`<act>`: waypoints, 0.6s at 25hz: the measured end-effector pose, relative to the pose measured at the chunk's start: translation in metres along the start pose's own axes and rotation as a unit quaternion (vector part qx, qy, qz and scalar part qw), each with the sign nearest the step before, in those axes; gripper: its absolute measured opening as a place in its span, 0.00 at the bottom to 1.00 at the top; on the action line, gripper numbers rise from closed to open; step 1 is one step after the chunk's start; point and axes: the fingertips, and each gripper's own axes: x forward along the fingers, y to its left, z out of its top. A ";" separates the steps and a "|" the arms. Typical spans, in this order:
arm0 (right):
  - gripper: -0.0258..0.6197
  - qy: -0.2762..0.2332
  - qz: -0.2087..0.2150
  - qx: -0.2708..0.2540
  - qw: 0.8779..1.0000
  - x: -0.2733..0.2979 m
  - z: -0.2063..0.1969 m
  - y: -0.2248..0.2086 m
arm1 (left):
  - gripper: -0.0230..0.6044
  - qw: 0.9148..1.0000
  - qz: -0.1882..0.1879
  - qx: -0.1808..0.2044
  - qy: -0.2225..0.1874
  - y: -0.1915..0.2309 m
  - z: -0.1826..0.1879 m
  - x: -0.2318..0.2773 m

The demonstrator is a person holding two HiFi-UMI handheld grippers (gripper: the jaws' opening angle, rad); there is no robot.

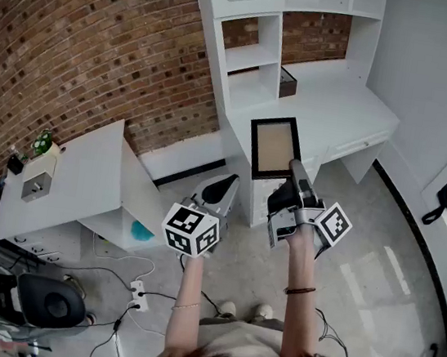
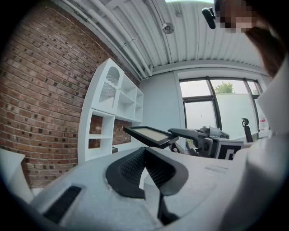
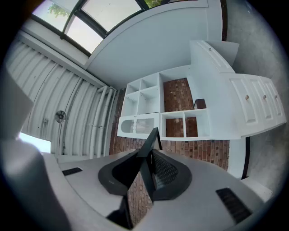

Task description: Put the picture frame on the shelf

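The picture frame (image 1: 274,148), black with a tan inside, is held in the air in front of the white shelf unit (image 1: 253,54). My right gripper (image 1: 297,169) is shut on the frame's near edge. In the right gripper view the frame (image 3: 151,142) shows edge-on between the jaws, with the shelf unit (image 3: 162,113) beyond. My left gripper (image 1: 224,188) hangs lower left of the frame, shut, with nothing in it. The left gripper view shows its pads (image 2: 135,164) meeting, and the frame (image 2: 149,134) lying flat in the right gripper (image 2: 178,135).
A white desk top (image 1: 334,98) joins the shelf unit, with a dark box (image 1: 287,83) on it. A white table (image 1: 67,176) stands at the left. Cables and a power strip (image 1: 138,289) lie on the floor by a black chair (image 1: 49,302).
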 end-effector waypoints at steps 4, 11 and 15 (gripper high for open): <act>0.16 0.001 0.001 0.001 1.000 0.003 0.002 0.003 | 0.05 1.000 -0.003 -0.001 -0.001 -0.002 0.004 0.003; 0.16 0.001 0.005 -0.001 1.000 0.007 0.006 0.009 | 0.05 1.000 -0.006 0.000 -0.003 -0.004 0.011 0.008; 0.16 0.003 0.004 -0.001 1.000 0.006 0.009 0.009 | 0.05 1.000 -0.005 0.002 -0.004 -0.006 0.011 0.011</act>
